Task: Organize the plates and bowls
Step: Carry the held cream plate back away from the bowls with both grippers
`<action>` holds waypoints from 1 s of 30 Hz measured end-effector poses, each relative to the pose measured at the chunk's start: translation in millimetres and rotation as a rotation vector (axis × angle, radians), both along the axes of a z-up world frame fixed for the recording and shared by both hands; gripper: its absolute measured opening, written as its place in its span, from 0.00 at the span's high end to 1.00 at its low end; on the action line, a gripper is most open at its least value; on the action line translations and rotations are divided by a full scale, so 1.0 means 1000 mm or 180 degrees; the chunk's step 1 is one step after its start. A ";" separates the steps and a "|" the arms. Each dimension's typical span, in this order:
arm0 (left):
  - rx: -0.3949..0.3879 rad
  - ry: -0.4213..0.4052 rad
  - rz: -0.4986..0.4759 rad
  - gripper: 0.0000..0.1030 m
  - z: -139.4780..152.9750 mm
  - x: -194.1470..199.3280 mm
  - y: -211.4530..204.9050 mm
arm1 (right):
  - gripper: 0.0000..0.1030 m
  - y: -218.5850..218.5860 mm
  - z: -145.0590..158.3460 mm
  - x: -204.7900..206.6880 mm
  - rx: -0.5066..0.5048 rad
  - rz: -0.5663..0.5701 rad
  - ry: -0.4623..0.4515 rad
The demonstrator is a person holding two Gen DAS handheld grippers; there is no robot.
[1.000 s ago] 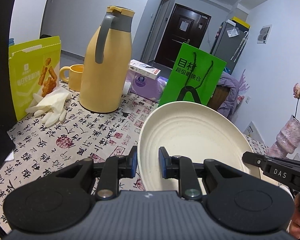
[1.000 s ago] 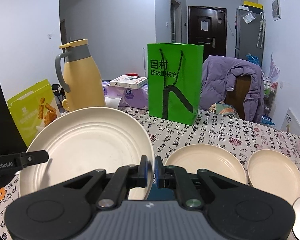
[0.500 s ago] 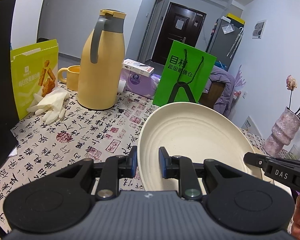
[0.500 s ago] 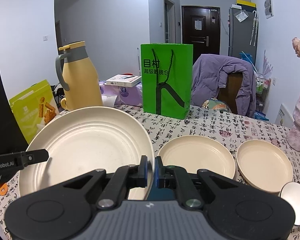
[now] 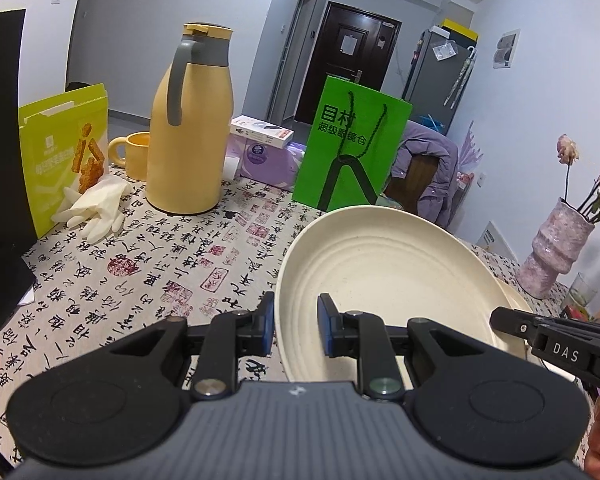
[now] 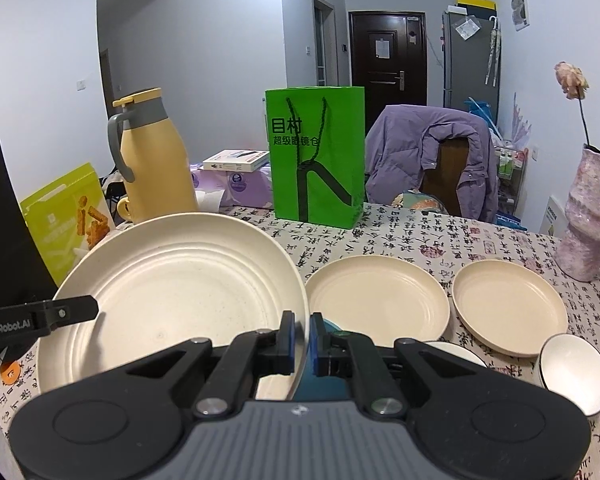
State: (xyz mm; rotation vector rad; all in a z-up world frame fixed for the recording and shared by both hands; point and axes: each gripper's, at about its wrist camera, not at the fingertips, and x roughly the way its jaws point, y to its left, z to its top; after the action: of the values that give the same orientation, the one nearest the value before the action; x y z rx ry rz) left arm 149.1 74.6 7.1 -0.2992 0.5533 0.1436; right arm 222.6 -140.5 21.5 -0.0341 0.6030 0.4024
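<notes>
Right wrist view shows us a big cream plate with faint ridged rings inside, lifted off the calligraphy-print tablecloth and tipped a bit. Our right gripper is clamped tight on its right rim, blue pads squeezing the edge with basically no gap. Over on the left wrist view, the left gripper straddles the opposite rim of that same plate; the jaws sit only a little apart with the rim between them, but we honestly can't tell if the pads are actually pressing on it. Both grippers point forward and angle downward, facing each other across the plate, each one's tip poking into the other's view. Right of the held plate, two smaller cream plates sit flat on the table, with a white bowl nearer us.
</notes>
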 end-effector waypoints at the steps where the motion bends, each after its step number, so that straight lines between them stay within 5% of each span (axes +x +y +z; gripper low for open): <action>1: 0.0000 0.0005 -0.0011 0.79 0.000 -0.001 -0.001 | 0.93 -0.005 0.000 -0.004 0.0009 -0.0018 -0.0002; 30: 0.0153 -0.0023 -0.0294 0.79 0.002 -0.035 -0.057 | 0.93 -0.062 -0.003 -0.058 0.0094 -0.0289 -0.0052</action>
State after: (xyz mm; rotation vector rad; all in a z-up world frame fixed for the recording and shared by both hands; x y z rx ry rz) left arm 113.6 18.0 8.7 -0.2270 0.5549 0.0664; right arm 164.8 -202.3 18.5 0.0182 0.5803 0.3228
